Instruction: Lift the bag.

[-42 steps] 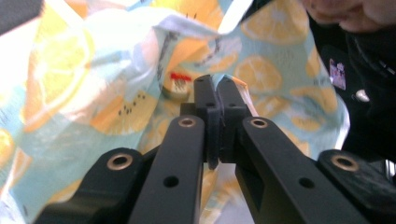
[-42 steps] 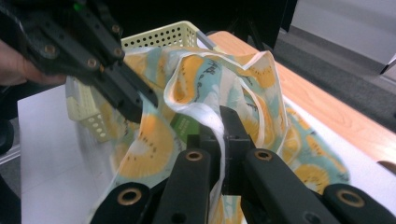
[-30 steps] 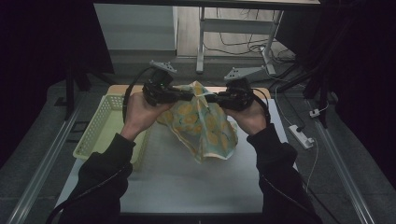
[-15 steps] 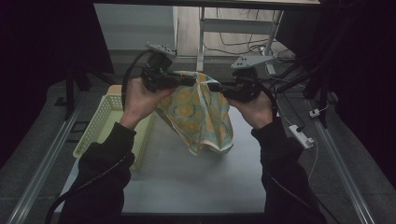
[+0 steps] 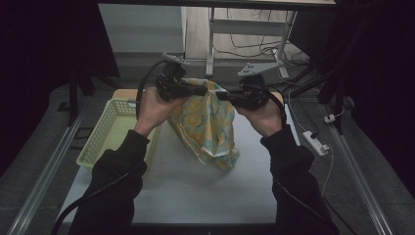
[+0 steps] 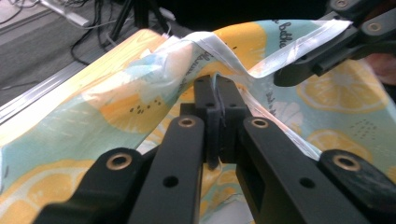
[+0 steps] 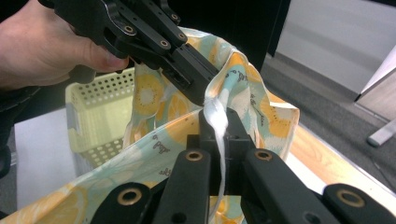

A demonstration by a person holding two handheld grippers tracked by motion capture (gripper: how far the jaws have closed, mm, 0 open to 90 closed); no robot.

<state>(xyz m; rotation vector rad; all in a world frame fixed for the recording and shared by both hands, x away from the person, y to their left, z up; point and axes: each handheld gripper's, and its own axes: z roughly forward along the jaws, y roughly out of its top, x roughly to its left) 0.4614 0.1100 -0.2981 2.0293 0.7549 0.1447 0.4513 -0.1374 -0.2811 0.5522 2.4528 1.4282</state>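
High view: I see the left gripper (image 5: pixel 203 90) and the right gripper (image 5: pixel 220 95) raised above the table (image 5: pixel 195 191), their tips near each other. Both clamp the top edge of a lemon-print cloth (image 5: pixel 208 127), which hangs down between the hands; its lower end rests on the table surface. A pale yellow basket (image 5: pixel 105 139) sits on the table to the left of the cloth, partly under the left forearm.

Left gripper view: I read the jaws as clenched on the hemmed edge of the cloth (image 6: pixel 116 112), with the fabric pinched between the two pads. The right gripper (image 6: pixel 327 51) holds the same hem, just beside, at the upper right.

Right gripper view: The jaws are clenched on a bunched white hem of the cloth (image 7: pixel 252 107), which runs down between them. The left gripper (image 7: pixel 205 93) grips the same edge directly above, close to touching. The basket (image 7: pixel 98 116) stands behind the cloth at left.
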